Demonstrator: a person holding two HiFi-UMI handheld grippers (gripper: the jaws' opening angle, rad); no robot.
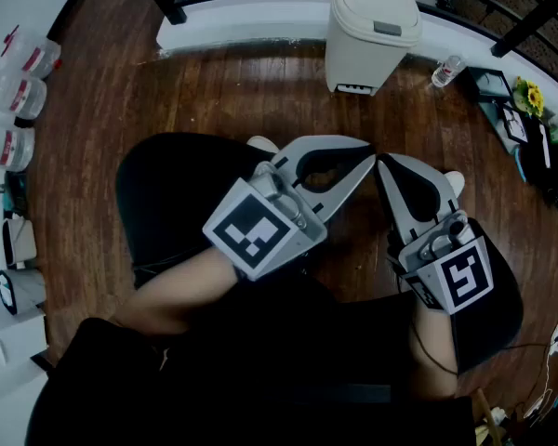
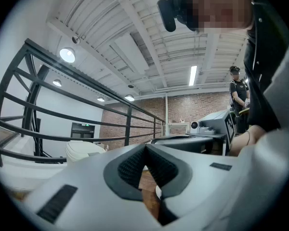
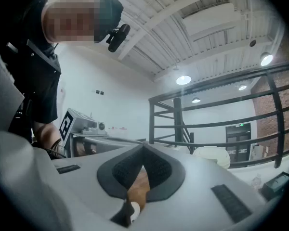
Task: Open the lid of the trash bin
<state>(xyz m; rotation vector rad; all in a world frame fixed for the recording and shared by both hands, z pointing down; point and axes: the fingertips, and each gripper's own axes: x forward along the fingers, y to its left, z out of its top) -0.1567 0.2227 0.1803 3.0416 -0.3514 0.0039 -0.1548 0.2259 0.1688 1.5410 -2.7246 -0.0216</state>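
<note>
Head view: the trash bin [image 1: 372,28] stood on the wood floor [image 1: 214,100] with its lid down. A small bottle [image 1: 446,71] lay just right of the bin. The left hand-held gripper [image 1: 368,160] and the right hand-held gripper [image 1: 382,163] were well short of the bin, tips close together, each pinched closed and empty.

Left gripper view: jaws together, nothing between them, bin beyond them to the left.

Right gripper view: jaws together, nothing held, bin beyond them to the right.
</note>
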